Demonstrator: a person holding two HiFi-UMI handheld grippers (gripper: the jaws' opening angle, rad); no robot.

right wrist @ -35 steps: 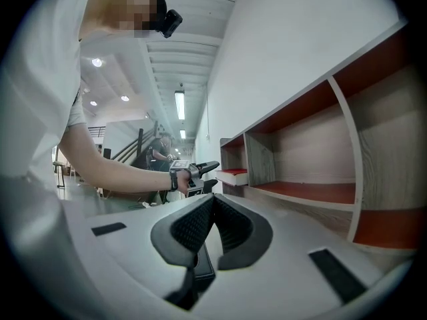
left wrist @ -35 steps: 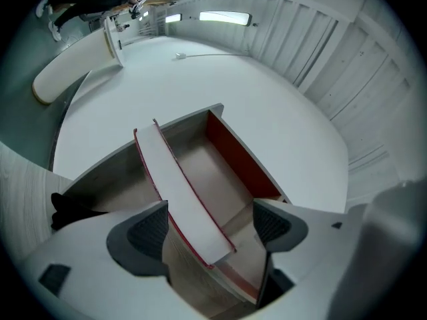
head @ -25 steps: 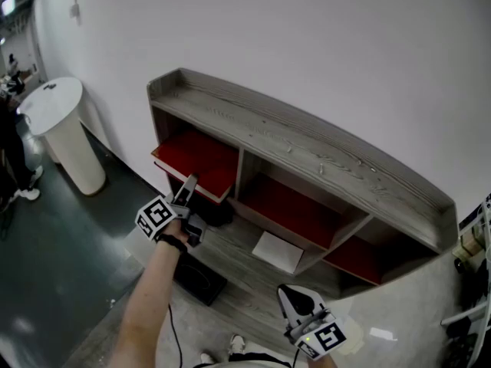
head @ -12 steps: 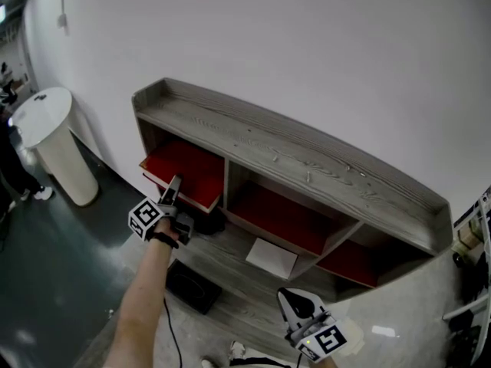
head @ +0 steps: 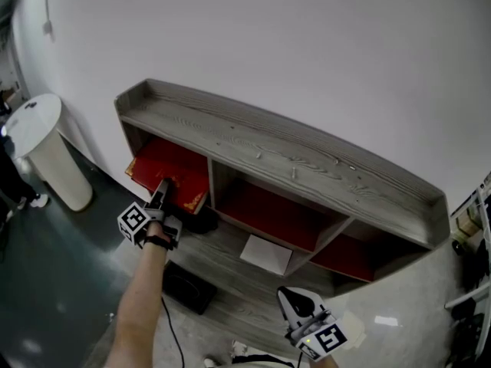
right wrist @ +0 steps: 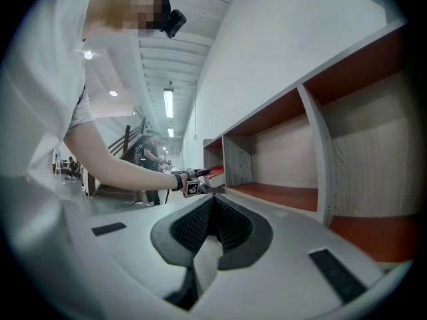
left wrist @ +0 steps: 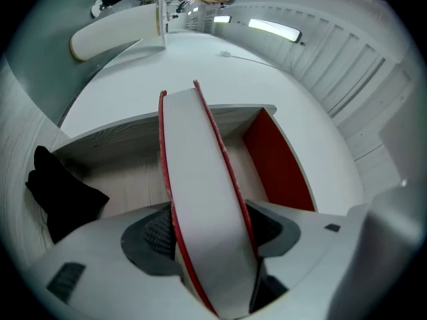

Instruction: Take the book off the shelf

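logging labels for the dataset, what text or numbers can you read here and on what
No readable text anywhere.
Red book, between the closing left gripper's jaws: faint cover marks, too blurred to read.
Gripper cubes: square marker patterns only, no letters.
White sheet: no visible print.

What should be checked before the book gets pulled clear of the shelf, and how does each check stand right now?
1. Red book sits between the jaws of the left hand-held gripper: ok.
2. Grip firm: cannot tell; the jaws are closing, with the pads touching both covers.
3. Book sticks partly out of the shelf's left compartment: ok.
4. Pull path toward the person is free: ok, though a dark object lies just below.
5. Right hand-held gripper is shut, empty and away from the shelf: ok.
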